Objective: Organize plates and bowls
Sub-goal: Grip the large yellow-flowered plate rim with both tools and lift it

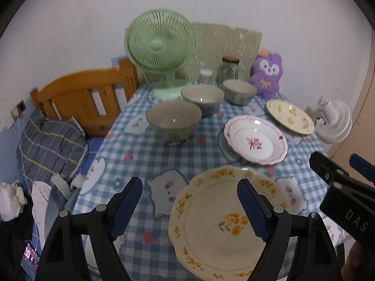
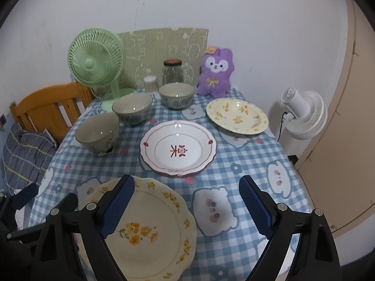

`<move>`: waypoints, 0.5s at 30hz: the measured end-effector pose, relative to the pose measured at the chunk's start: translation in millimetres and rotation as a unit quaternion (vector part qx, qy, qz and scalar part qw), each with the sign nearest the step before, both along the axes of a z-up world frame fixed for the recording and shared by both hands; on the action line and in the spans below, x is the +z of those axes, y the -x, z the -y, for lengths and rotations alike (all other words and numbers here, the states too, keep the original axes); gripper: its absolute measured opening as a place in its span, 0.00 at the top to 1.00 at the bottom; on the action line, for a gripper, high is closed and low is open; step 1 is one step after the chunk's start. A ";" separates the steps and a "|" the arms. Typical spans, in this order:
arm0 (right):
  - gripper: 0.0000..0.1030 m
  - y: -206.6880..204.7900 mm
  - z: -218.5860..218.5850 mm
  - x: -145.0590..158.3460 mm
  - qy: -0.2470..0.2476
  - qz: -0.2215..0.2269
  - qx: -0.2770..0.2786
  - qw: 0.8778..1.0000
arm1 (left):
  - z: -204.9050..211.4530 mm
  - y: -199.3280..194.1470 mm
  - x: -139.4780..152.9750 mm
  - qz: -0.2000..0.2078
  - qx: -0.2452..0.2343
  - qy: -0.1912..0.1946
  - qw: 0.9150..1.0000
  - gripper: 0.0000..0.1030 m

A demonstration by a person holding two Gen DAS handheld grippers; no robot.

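Observation:
A cream plate with yellow flowers (image 1: 215,229) (image 2: 150,229) lies nearest on the blue checked table (image 1: 140,154). Behind it sits a white plate with a red mark (image 1: 255,138) (image 2: 178,147), and a second cream flowered plate (image 1: 290,117) (image 2: 236,117) lies further back right. Three grey-green bowls (image 1: 173,121) (image 1: 202,98) (image 1: 239,91) stand in a diagonal row at the left. My left gripper (image 1: 189,181) hovers open over the near plate's left rim. My right gripper (image 2: 186,179) hovers open over its right rim, holding nothing.
A green fan (image 1: 159,46), a glass jar (image 1: 228,70), a small swab container (image 1: 206,76) and a purple plush toy (image 1: 267,75) line the back edge. A white fan (image 2: 302,114) stands off the table's right side. A wooden headboard (image 1: 77,98) and bedding are at the left.

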State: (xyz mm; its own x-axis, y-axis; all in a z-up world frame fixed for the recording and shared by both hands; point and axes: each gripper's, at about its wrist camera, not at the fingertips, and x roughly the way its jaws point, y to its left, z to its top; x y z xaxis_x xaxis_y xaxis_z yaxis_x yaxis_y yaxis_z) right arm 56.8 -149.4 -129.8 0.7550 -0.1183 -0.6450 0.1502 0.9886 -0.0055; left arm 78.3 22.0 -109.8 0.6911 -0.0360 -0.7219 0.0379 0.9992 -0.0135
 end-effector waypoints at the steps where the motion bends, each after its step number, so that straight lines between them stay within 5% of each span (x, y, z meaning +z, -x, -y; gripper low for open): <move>1: 0.13 -3.1 -0.2 -4.3 -0.002 -0.003 0.000 1.000 | 0.8 -2.8 -7.0 -0.007 -0.002 -0.002 1.000 0.18; 15: 0.19 -24.9 -1.4 -76.4 -0.018 -0.078 -0.004 0.997 | 1.5 -22.6 -65.3 -0.069 -0.007 -0.008 0.998 0.24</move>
State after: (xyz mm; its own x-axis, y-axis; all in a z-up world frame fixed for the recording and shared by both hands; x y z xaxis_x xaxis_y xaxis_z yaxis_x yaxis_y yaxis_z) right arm 81.6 -148.0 -206.2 0.6443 -0.0991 -0.7583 0.1588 0.9873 0.0059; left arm 100.9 20.5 -175.0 0.5843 -0.0327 -0.8109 0.0502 0.9987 -0.0041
